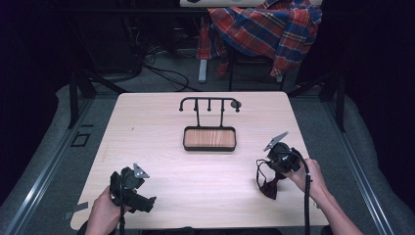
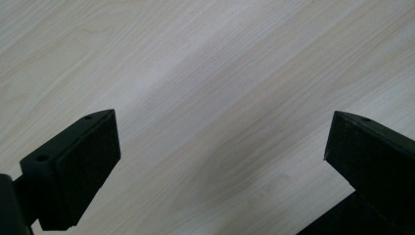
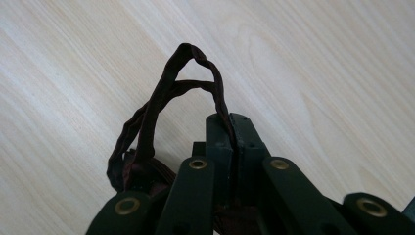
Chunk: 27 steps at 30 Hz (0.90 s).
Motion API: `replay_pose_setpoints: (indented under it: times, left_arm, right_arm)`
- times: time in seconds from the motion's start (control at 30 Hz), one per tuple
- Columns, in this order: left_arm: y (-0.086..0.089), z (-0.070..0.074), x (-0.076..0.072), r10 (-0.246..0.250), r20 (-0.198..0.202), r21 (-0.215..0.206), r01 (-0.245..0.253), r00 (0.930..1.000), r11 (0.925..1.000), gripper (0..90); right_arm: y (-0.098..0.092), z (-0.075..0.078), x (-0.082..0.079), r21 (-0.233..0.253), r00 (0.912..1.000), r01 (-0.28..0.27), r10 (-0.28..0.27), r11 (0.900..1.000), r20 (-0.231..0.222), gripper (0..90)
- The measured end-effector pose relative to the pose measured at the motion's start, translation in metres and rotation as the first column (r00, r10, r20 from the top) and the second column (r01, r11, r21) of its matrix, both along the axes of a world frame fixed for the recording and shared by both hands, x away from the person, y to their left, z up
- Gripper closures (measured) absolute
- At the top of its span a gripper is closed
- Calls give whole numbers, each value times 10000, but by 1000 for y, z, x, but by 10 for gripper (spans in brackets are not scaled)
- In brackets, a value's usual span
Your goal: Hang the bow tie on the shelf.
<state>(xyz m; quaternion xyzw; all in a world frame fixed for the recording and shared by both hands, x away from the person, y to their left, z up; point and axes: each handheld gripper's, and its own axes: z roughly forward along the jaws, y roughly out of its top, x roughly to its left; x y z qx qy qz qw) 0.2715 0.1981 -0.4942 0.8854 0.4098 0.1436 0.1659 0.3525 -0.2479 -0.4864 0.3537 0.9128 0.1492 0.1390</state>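
Setting: pale wood-grain worktop (image 1: 195, 171) is sitting in a dark room, with a red and blue plaid shirt (image 1: 264, 27) draped over a chair behind it.
Right tongs (image 3: 230, 122): we are pinching them closed on the thin strap of a dark maroon fabric bow tie (image 1: 270, 185), near the worktop's right front edge.
Bow tie: its knot is hanging below the jaws, its strap looping up in front of them in the right gripper view.
Left tongs (image 2: 220, 142): we are holding them wide apart over bare wood at the left front, gripping nothing.
Target, as we judge it: black metal hook stand with a wooden tray base (image 1: 209, 138), well apart at the centre.
Risk: we are gripping only a narrow strap, so it could slip out in transit.
Risk: the loose loop could snag or miss a hook.
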Motion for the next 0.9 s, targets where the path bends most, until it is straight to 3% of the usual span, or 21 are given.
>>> replay_pose_setpoints:
  times: [0.9]
  left_arm:
    - [0, 0, 0, 27, -26, 14, -27, 10000, 10000, 1]
  right_arm:
    - [12, 29, 6, 633, 9957, 34, -93, 9980, 927, 883]
